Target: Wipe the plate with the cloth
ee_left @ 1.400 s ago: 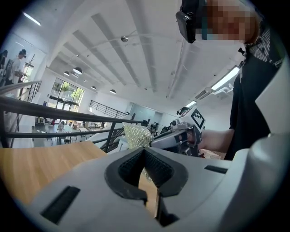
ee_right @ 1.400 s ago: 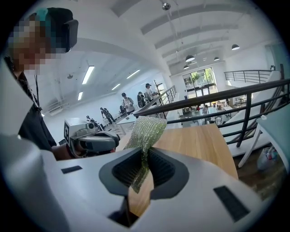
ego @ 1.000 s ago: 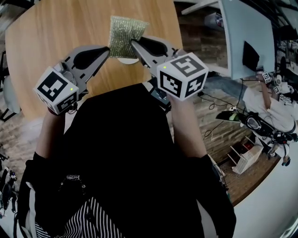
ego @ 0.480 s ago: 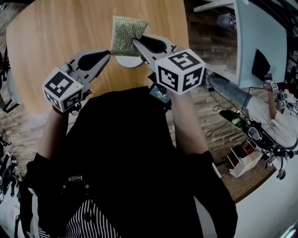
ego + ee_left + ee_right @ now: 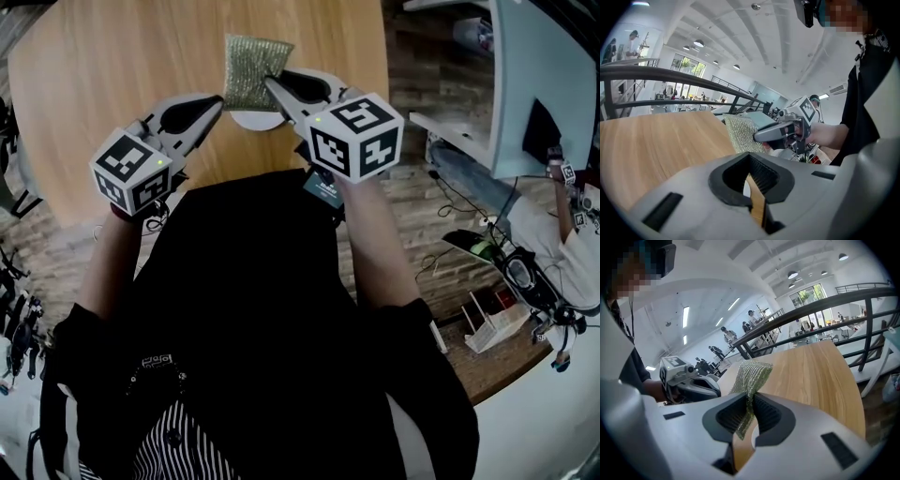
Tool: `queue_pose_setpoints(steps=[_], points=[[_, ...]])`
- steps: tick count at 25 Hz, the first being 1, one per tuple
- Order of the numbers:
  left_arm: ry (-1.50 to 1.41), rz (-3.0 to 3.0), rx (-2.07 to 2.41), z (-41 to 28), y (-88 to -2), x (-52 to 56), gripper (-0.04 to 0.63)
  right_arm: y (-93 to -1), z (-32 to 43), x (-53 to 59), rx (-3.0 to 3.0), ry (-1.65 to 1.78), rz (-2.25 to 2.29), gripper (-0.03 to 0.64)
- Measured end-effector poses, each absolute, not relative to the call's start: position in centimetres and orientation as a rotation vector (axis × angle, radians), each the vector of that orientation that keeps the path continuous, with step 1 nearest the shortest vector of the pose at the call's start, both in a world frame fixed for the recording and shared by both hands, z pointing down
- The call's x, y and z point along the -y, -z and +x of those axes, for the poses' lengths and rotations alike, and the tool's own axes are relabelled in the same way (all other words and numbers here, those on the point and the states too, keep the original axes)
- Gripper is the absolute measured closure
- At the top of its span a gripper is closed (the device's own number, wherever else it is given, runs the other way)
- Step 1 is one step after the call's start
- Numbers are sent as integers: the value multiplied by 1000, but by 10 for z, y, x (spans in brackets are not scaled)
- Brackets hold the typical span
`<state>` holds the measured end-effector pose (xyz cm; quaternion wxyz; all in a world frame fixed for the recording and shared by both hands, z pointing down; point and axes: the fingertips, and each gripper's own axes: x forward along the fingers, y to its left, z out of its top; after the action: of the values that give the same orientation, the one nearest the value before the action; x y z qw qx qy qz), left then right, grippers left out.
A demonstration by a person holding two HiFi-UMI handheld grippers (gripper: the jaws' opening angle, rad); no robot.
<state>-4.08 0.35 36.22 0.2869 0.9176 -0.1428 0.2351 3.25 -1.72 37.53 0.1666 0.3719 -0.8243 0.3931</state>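
A glittery green-gold cloth [image 5: 253,67] hangs from my right gripper [image 5: 272,86], which is shut on its lower edge; in the right gripper view the cloth [image 5: 753,373] rises from between the jaws of that gripper [image 5: 751,401]. A small white plate [image 5: 246,120] lies on the round wooden table [image 5: 112,75] just below the cloth, mostly hidden by both grippers. My left gripper [image 5: 217,103] points at the cloth from the left, jaws together with nothing in them. From the left gripper view [image 5: 752,161] the cloth [image 5: 740,133] and the right gripper [image 5: 764,135] sit straight ahead.
The table's near edge runs under my arms. Right of the table lie a brick-patterned floor [image 5: 422,216], a pale desk [image 5: 525,66], cables and a seated person [image 5: 562,234]. A dark railing [image 5: 825,305] stands beyond the table.
Both grippers have shifted only slightly. The cloth stays in the right gripper above the plate.
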Motion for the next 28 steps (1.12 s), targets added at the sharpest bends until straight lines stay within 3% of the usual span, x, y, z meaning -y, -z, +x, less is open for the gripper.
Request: queue_pose_setpoints(steps=[28], points=[[-876, 2243, 354, -16, -501, -9, 601, -498, 56, -4, 2160, -1154, 942, 578]])
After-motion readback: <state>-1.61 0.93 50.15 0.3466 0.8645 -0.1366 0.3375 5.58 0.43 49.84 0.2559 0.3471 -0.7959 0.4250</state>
